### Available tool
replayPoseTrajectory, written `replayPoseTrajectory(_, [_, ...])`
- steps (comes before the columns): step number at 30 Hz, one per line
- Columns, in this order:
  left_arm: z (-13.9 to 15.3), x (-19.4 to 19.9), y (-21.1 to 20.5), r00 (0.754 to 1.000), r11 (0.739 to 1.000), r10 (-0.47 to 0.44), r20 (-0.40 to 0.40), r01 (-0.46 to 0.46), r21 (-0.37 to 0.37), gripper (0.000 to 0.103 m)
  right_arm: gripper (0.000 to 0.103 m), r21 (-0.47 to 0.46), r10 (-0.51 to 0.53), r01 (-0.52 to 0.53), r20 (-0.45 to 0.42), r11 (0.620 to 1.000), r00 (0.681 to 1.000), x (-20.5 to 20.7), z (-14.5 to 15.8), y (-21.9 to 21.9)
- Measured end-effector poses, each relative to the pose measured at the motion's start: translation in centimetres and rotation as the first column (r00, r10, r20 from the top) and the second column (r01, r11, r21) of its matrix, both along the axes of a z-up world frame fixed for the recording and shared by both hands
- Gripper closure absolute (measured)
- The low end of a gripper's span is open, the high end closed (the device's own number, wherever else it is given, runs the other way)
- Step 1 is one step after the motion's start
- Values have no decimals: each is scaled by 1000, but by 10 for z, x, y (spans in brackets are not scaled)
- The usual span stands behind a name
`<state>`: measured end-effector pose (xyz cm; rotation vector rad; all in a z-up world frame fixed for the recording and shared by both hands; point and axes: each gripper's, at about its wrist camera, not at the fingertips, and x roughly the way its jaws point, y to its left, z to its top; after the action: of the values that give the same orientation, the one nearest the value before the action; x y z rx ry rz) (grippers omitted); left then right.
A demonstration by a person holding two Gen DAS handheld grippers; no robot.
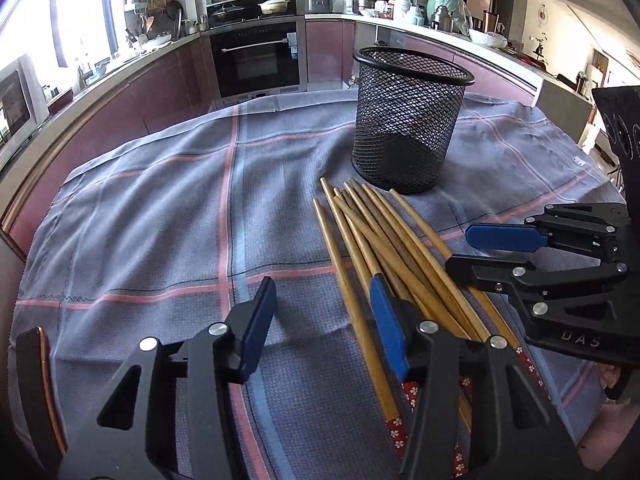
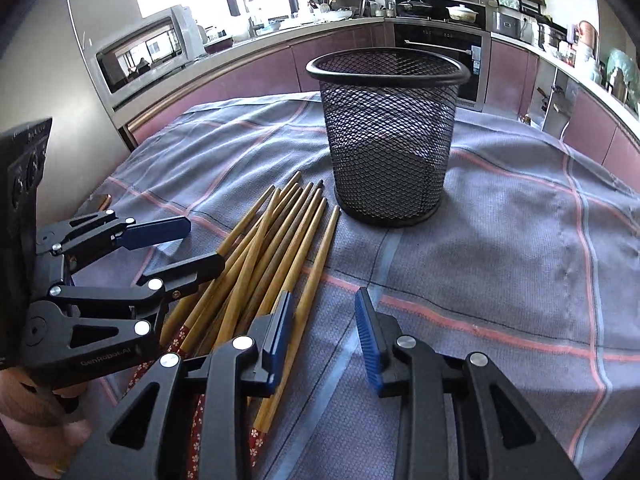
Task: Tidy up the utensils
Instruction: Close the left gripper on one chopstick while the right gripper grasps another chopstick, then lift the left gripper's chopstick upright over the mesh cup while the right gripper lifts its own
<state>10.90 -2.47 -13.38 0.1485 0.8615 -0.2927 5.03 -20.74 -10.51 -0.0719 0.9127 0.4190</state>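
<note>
Chopsticks point(image 1: 384, 248) lay fanned on the table point(image 1: 160, 220) just before the empty cup point(image 1: 408, 120). None stowed yet; all were left to do. My left gripper point(image 1: 324, 320) and right gripper point(image 2: 324, 336) stood part-open, holding nothing.

Wooden chopsticks point(image 1: 372, 240) lie fanned beside an upright mesh cup point(image 1: 408, 120).

Both black, blue-padded grippers, left gripper point(image 1: 324, 320) and right gripper point(image 2: 324, 328), angle downward side by side, jaws parted, gripping nothing.
</note>
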Motion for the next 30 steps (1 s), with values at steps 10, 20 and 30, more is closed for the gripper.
replayPoseTrajectory(10, [-1,12,-3,998,1000,4,-60,-6,-20,86,92,-31,-2,2,11,1000,1000,8,-1,10])
replayPoseTrajectory(20, [2,9,7,996,995,36,-76,-43,-87,96,98,70,-21,21,-2,997,1000,5,6,-9])
replayPoseTrajectory(30, [50,-5,32,1000,980,10,-2,-10,-201,96,98,156,44,-59,99,986,994,-12,45,-24])
